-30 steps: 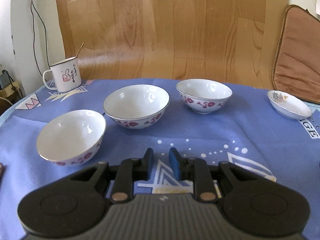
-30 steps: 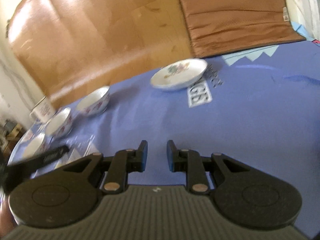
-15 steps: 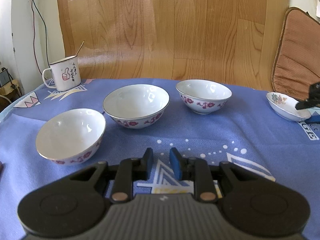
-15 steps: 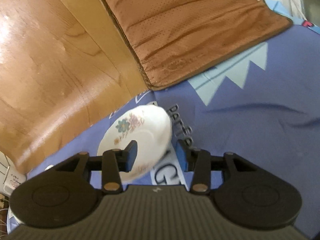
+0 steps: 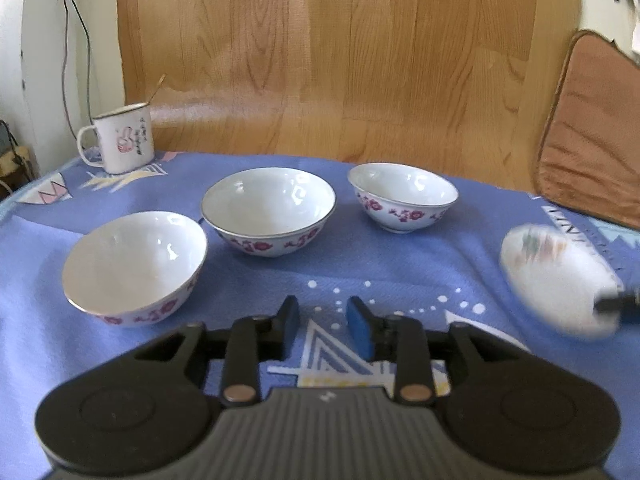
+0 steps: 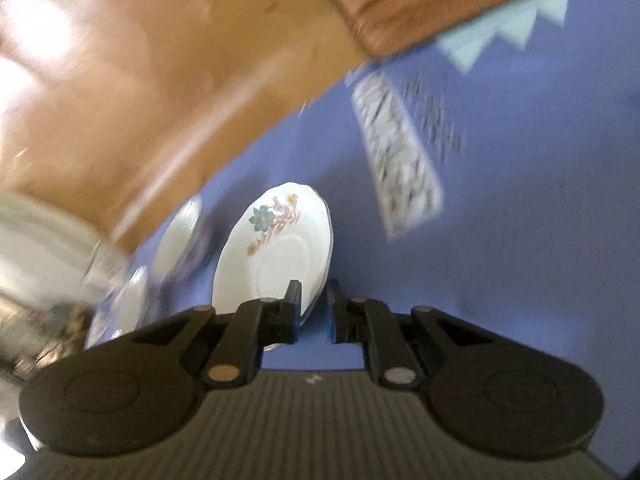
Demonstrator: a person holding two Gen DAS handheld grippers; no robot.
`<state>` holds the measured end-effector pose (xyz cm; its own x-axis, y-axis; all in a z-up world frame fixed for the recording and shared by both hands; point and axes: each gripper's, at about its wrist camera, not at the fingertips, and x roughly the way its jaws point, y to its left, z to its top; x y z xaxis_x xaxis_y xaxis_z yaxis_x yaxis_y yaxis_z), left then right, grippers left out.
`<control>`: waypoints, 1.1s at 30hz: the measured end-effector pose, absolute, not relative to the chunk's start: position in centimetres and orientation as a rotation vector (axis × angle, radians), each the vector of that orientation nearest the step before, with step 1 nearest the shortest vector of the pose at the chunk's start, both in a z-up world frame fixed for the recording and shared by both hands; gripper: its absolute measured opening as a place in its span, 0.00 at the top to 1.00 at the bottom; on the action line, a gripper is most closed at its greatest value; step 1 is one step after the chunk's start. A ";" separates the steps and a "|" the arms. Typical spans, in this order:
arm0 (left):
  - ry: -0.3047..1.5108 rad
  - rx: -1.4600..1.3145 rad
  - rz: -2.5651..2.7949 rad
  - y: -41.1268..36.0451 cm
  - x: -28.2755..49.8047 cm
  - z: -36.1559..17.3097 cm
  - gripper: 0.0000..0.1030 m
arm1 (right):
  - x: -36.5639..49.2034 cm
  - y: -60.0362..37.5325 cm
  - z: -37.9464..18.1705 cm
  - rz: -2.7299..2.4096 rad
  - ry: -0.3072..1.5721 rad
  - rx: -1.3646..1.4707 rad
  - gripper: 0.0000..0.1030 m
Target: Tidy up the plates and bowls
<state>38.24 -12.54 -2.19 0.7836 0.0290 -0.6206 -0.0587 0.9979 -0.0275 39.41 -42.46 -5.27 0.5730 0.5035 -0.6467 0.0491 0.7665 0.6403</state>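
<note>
The left gripper (image 5: 323,326) hangs low over the near edge of the cloth (image 5: 400,264), its jaws parted a little with nothing between them, much as they were a second ago; it has not joined the work.

The change is on the right. Half a second ago the right gripper (image 6: 313,309) was just closing around the rim of the plate (image 6: 280,256), which lay flat near the far right corner beside the cushion (image 5: 592,128). Now its jaws pinch the near rim, and the plate is tilted up off the cloth, its flowered face turned toward the bowls. In the left wrist view the plate (image 5: 560,276) is a white smear at the right edge, nearer and lower in the frame than before, and the whole background of the right wrist view is streaked too. So I judge the plate is picked up and being carried leftward, toward the bowls.

Further back, the three bowls sit apart in a loose row: near bowl (image 5: 134,264) at the left, middle bowl (image 5: 269,212), far bowl (image 5: 402,196). None has moved. The mug (image 5: 126,138) stands at the far left corner.

The grip is only on the rim, so a fast swing could let the plate slip. The bowls are yet to be gathered.
</note>
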 end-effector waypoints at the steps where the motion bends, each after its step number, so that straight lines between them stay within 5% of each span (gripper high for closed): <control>1: 0.668 -0.065 0.017 -12.3 38.2 -2.2 0.59 | 38.3 -42.3 -5.3 0.318 0.951 0.669 0.86; 11: 0.731 -0.269 -0.201 -11.4 34.7 -1.3 0.58 | 29.1 -39.7 -5.6 0.514 0.966 0.609 0.79; 14: 0.751 -0.230 -0.211 -12.4 33.4 -0.6 0.66 | 28.4 -39.6 -4.9 0.488 0.901 0.570 0.78; 25: 0.812 -0.204 -0.187 -14.3 32.3 -0.2 0.66 | 29.0 -41.4 -5.0 0.424 0.822 0.592 0.78; 28: 0.843 -0.261 -0.239 -14.2 32.2 -1.0 0.89 | 28.7 -41.2 -4.9 0.442 0.826 0.593 0.88; 33: 0.848 -0.227 -0.246 -15.9 31.7 0.1 0.90 | 28.0 -41.5 -4.9 0.422 0.803 0.582 0.89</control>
<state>31.67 -15.90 0.15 0.6366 -0.3033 -0.7091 0.1237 0.9477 -0.2943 27.98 -41.49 -4.94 0.6269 0.5569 -0.5449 -0.1330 0.7655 0.6295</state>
